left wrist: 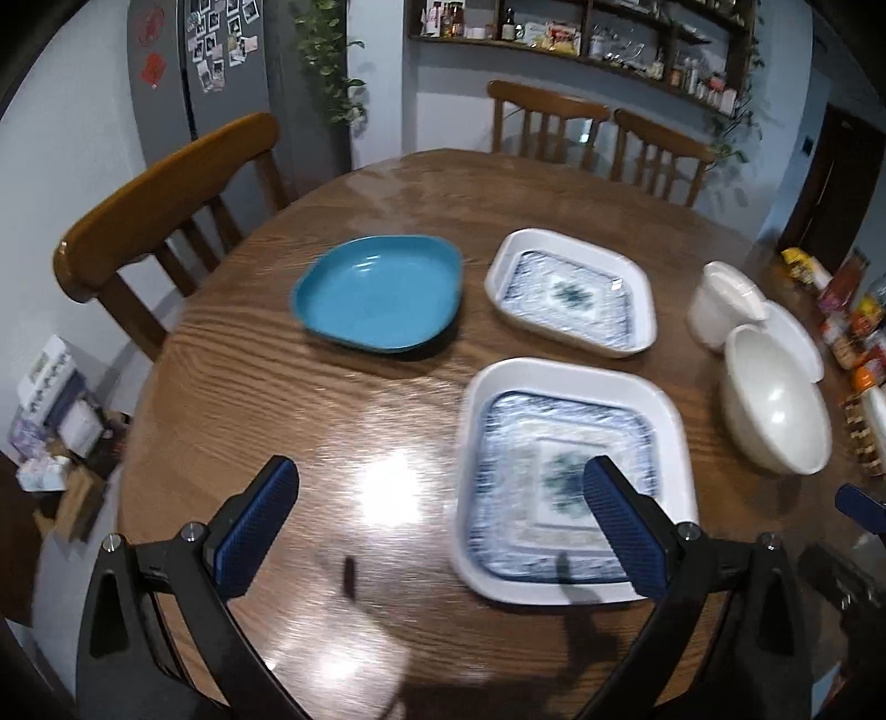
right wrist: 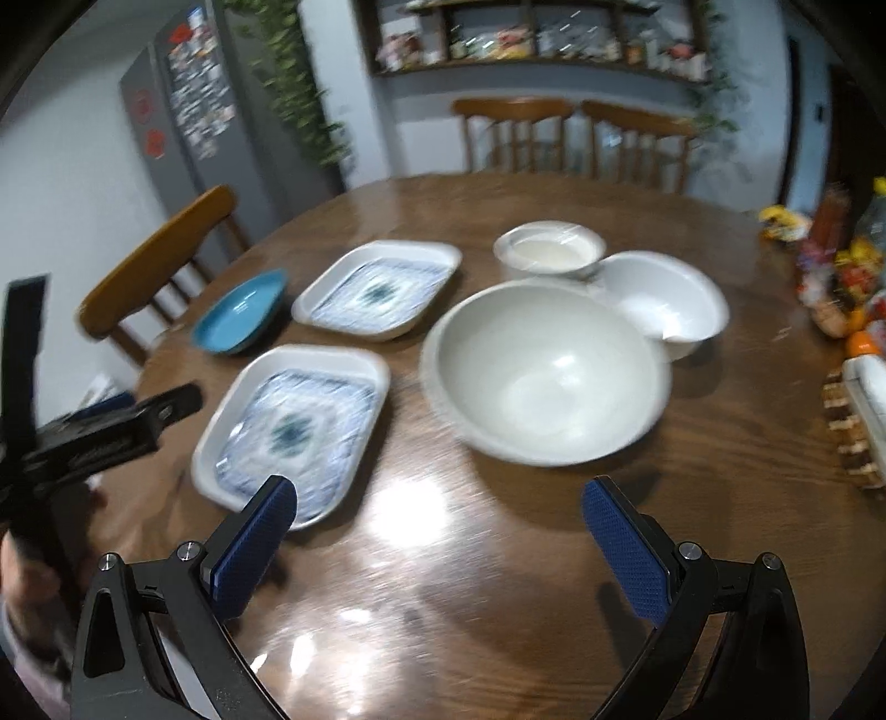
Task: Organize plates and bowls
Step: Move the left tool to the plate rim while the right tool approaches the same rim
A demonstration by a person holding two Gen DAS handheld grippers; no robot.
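On the round wooden table (left wrist: 277, 387) lie a blue plate (left wrist: 379, 302) (right wrist: 241, 313) and two white square plates with blue patterns, one far (left wrist: 573, 291) (right wrist: 379, 288) and one near (left wrist: 570, 482) (right wrist: 293, 429). To their right stand a large white bowl (left wrist: 775, 410) (right wrist: 545, 371), a smaller white bowl (right wrist: 664, 302) and a white cup-like bowl (left wrist: 720, 299) (right wrist: 548, 249). My left gripper (left wrist: 437, 515) is open, above the near plate's left edge. Also open, my right gripper (right wrist: 437, 526) hovers in front of the large bowl with nothing in it. The left gripper's body (right wrist: 83, 432) shows at the right wrist view's left edge.
Wooden chairs stand at the left (left wrist: 166, 188) and far side (left wrist: 548, 116) of the table. Snack packets and bottles (right wrist: 841, 277) crowd the right edge, with a wooden trivet (right wrist: 853, 437). A fridge (left wrist: 221, 72) and wall shelves (left wrist: 581, 33) stand behind.
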